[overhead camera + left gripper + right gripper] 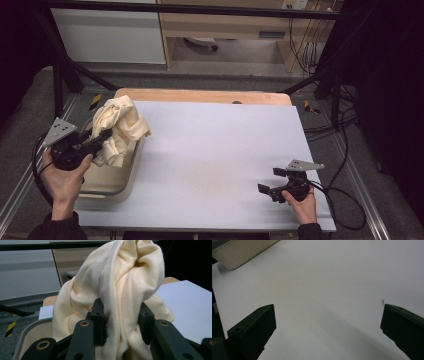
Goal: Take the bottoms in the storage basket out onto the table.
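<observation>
Nearest to us, at the lower right of the high view, the right tongs (270, 181) lie low over the white tabletop (215, 150), their two jaws standing wide apart with nothing between them. The right gripper view confirms this: between the two black jaws of the right tongs (328, 322) we see bare white surface, and a corner of the beige tub (239, 252) far off at the upper left.

At the left of the high view, the left tongs (102, 139) are clamped on the cream cloth (120, 127), which is bunched into a tall, crumpled mass. In the left gripper view we see the jaws of the left tongs (122, 322) pressing a gathered fold of the cloth (120, 290) from both sides, the fabric rising well above the jaws and draping down on both sides. A yellow stitched outline (77, 312) shows on the cloth at the left.

The cloth stands over the far end of the tub (112, 185), which sits on the left edge of the tabletop. Part of the fabric hangs inside the tub and part spills over its far right rim toward the tabletop. Its long axis runs roughly upright from the grip.

The relation that we judge to govern the coming move: the cloth lies wholly on the left side, in the left tongs, well apart from the right tongs; the open tabletop lies between them, to the cloth's right.
</observation>
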The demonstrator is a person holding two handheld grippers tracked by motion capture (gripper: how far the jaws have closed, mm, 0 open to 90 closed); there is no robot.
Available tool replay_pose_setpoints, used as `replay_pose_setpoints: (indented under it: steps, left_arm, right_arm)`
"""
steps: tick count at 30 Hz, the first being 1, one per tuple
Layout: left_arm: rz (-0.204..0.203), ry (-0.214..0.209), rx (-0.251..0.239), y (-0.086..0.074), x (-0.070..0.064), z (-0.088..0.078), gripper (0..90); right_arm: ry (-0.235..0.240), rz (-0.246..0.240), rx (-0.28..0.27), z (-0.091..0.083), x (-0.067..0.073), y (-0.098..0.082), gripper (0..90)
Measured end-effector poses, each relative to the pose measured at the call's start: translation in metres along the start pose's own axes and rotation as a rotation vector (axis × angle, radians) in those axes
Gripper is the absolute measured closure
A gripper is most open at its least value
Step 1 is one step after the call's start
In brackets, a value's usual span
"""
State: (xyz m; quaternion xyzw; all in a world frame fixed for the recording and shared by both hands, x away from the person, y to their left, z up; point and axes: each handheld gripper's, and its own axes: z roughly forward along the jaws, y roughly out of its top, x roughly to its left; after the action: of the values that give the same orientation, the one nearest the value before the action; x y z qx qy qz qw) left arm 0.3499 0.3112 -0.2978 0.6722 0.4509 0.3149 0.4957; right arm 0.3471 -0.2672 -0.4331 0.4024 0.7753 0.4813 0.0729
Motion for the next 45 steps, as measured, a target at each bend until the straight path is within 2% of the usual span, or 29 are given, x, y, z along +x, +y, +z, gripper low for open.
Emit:
replay_pose_setpoints:
  steps: [15,45]
  left_arm:
    - [0.033,-0.040,0.008,0.004,-0.019,0.009,65.9]
    - [0.045,-0.106,-0.005,0.013,-0.047,0.027,65.9]
  right_arm:
    - [-0.001,-0.001,0.000,0.000,0.000,0.000,0.5]
    - [-0.002,0.000,-0.003,-0.001,0.000,0.000,0.5]
